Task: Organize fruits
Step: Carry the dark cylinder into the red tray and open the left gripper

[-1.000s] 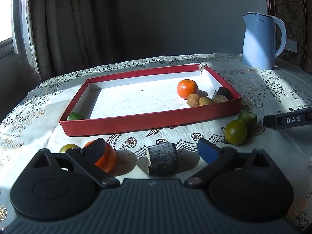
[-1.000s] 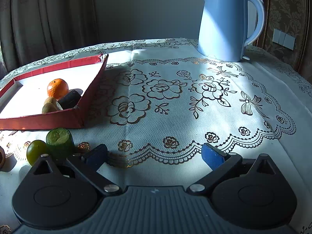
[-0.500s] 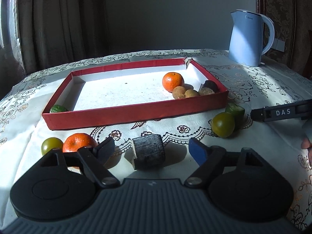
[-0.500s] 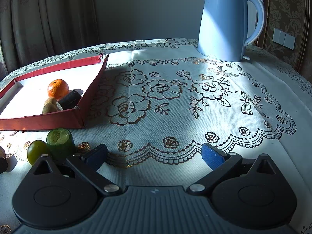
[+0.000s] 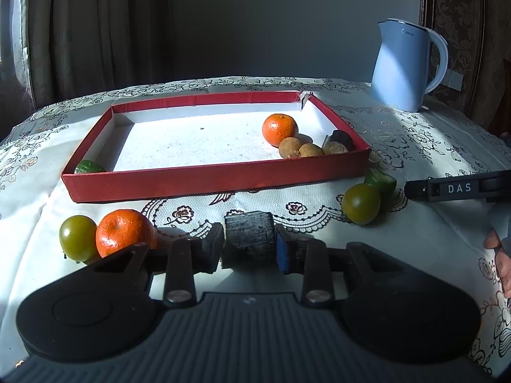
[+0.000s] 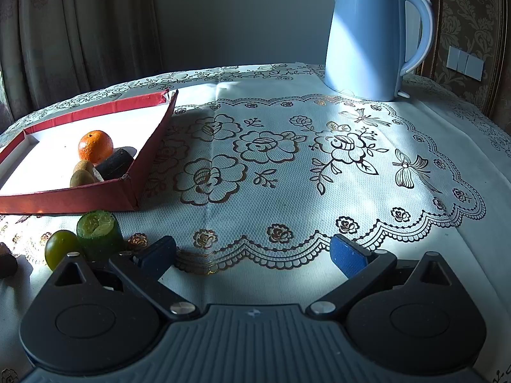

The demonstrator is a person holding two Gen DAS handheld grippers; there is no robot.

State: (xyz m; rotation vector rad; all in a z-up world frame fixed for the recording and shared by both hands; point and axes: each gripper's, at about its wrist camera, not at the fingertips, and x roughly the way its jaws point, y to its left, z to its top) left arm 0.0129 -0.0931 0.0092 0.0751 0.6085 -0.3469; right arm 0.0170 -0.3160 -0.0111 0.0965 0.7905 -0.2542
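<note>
Fruits lie scattered in and around the red tray on the flowered tablecloth. Inside the tray, toward its corner nearest the blue kettle, sit a mandarin, two small brown fruits touching each other, and a dark cylindrical piece against the tray wall. A green cucumber piece lies in the tray's opposite near corner.

In front of the tray, on the cloth, the left gripper has its two pads pressed against either side of a dark ridged cylinder, clamped on it. Just beside that, on the side away from the kettle, a second mandarin touches a green round fruit. On the kettle side, off the tray's near corner, another green round fruit rests against a cut green cucumber stub.

The right gripper hovers low over the cloth beside the tray, its fingers spread wide with only patterned cloth between them. Its black finger, marked DAS, shows in the left wrist view, near the cucumber stub. From the right wrist view the same stub stands upright just before the tray's corner, with the green fruit beside it.
</note>
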